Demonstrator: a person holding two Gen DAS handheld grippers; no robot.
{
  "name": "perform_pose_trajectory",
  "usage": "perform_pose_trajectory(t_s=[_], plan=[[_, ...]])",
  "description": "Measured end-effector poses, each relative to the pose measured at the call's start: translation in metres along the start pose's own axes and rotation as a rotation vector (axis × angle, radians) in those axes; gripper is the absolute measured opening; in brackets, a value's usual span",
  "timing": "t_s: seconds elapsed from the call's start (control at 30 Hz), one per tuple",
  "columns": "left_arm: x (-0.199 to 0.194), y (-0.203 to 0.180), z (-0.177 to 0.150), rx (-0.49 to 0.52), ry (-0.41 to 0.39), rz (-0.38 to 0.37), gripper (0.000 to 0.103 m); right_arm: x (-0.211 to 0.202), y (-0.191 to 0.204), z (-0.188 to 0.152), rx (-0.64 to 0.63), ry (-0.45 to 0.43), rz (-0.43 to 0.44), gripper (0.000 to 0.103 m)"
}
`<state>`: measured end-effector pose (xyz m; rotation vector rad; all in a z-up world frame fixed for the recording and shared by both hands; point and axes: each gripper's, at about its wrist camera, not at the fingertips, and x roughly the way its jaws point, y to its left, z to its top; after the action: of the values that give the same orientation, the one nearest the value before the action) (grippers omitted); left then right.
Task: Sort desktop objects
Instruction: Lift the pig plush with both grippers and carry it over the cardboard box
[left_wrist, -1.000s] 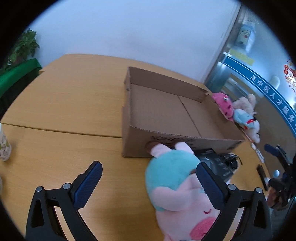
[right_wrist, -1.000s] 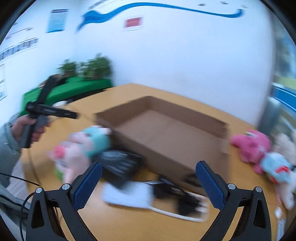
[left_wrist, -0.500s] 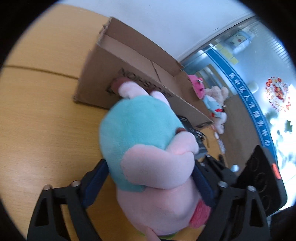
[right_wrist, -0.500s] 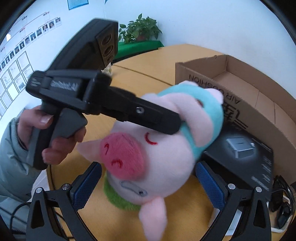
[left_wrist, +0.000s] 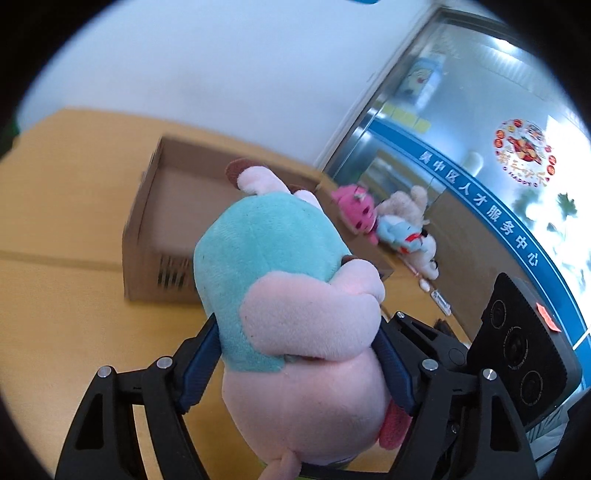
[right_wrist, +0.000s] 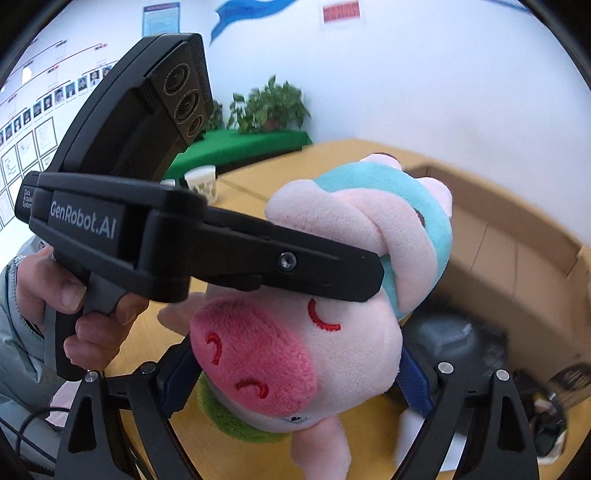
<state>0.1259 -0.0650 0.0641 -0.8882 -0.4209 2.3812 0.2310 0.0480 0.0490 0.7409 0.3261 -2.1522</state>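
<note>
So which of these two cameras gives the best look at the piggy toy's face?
The right wrist view. There the plush pig faces the lens: pink snout, stitched red eye, with the left gripper clamped across it. The left wrist view shows only its back, the teal hood and pink body, with the cardboard box behind.

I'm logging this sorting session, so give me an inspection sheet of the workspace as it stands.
Surface: tan wooden table.
Job's things: pink pig plush in teal dress held above the table; open brown cardboard box behind it.
Clutter: pink, cream and blue plush toys beside the box; black carton; paper cup.
Grippers: left gripper and right gripper both clamp the pig.
Cables: black cable at lower left.
Surroundings: white wall, potted plants, glass door.
</note>
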Motion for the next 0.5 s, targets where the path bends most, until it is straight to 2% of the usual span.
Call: perform_pose_trajectory(t_s=[0.2,0.5], plan=[[-0.017,-0.039,0.058,0.16,-0.12,-0.001,0.078,-0.055,0.001,0.033,-0.106,-0.121,-0.096,0.09],[-0.003,-0.04,0.148,0.245,-0.205,-0.037,0.078,-0.089,-0.028,0.08,-0.165,-0.201,-0.15,0.09]])
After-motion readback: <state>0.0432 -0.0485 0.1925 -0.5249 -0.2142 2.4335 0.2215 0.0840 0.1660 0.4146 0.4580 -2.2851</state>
